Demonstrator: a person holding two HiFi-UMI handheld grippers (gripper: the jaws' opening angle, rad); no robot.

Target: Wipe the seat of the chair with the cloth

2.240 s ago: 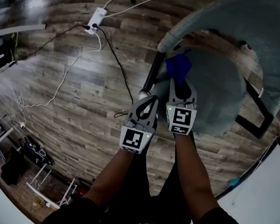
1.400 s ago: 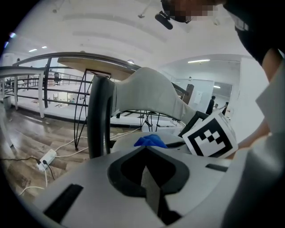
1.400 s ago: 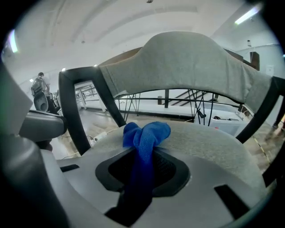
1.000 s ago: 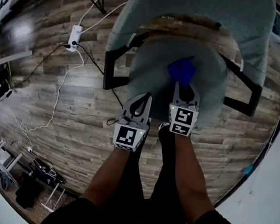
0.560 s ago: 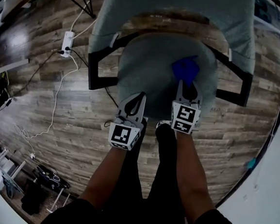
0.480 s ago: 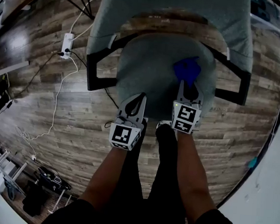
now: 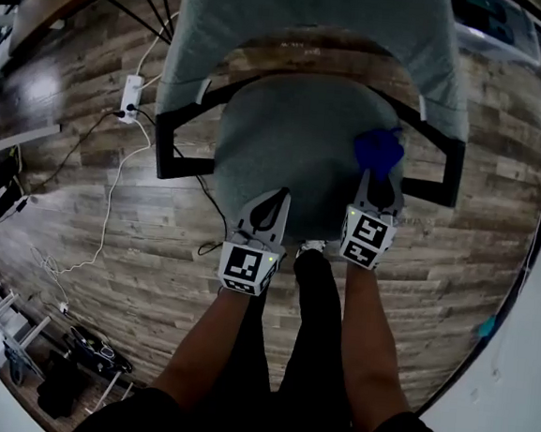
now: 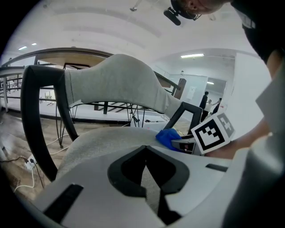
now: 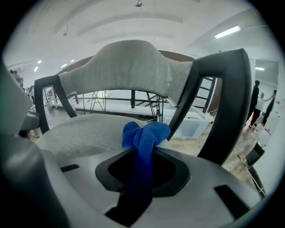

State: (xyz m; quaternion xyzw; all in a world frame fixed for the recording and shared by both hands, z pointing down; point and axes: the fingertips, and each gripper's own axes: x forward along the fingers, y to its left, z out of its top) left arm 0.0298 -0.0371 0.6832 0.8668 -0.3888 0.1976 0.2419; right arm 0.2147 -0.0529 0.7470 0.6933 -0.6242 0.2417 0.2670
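Note:
The chair has a round grey seat (image 7: 295,151), a grey backrest (image 7: 306,25) and black armrests (image 7: 178,141). A bunched blue cloth (image 7: 378,149) lies on the seat's right edge, and my right gripper (image 7: 379,176) is shut on it. In the right gripper view the cloth (image 9: 144,136) bulges out past the jaws over the seat (image 9: 75,136). My left gripper (image 7: 274,198) hovers at the seat's front edge, shut and holding nothing. In the left gripper view its tips (image 8: 145,148) meet above the seat (image 8: 102,142), with the cloth (image 8: 168,136) off to the right.
A white power strip (image 7: 130,99) and loose cables (image 7: 106,215) lie on the wood floor left of the chair. The right armrest (image 9: 222,102) rises close beside the cloth. The person's legs stand at the seat's front. Metal frames sit at the lower left.
My right gripper has dragged the cloth rightwards across the seat to its right edge. The left gripper has stayed at the seat's front edge. The head view has shifted slightly.

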